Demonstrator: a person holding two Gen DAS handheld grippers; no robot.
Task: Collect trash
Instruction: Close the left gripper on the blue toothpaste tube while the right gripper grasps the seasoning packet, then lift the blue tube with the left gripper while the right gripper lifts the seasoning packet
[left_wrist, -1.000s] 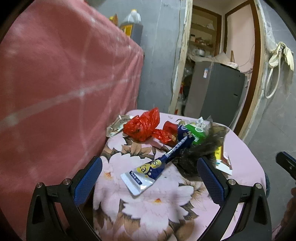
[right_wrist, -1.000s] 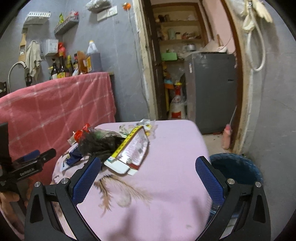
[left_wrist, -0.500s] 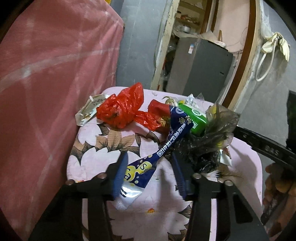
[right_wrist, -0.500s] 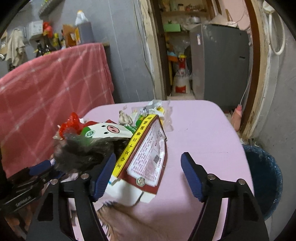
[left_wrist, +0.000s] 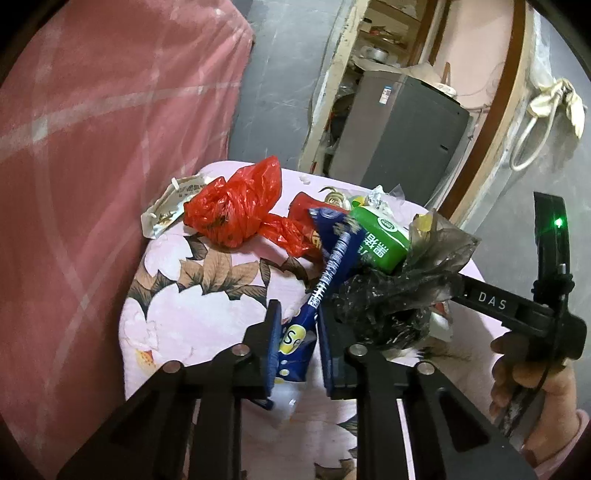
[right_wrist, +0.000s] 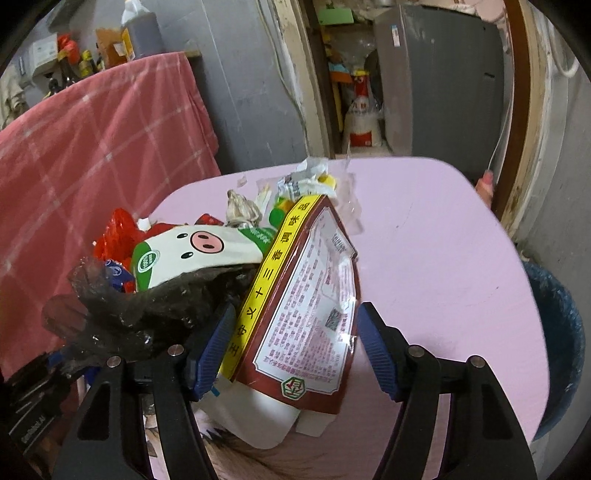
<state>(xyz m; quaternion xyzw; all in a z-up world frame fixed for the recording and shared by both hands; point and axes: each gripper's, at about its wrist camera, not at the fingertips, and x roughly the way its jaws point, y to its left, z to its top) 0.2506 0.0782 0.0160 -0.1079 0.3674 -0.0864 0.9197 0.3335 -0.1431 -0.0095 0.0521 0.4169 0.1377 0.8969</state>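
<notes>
Blue wrapper (left_wrist: 328, 273), crumpled, sits clenched in left gripper (left_wrist: 297, 345) fingers; right gripper (right_wrist: 291, 347) fingers straddle maroon packet (right_wrist: 306, 314), unclosed.

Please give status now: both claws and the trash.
Left claw shut on blue wrapper. Right claw open around brown packet. Black bag crowds both. Bin at right.

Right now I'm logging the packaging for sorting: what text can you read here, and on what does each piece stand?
"DAS": on the right gripper arm.
"王守义十三香调味品": yellow strip of the seasoning packet.
"100%": round badge on the green packet.
"S", partly hidden: blue wrapper in the left gripper.
Seasoning packet's fine print and the blue wrapper's white lettering: too small to read.
</notes>
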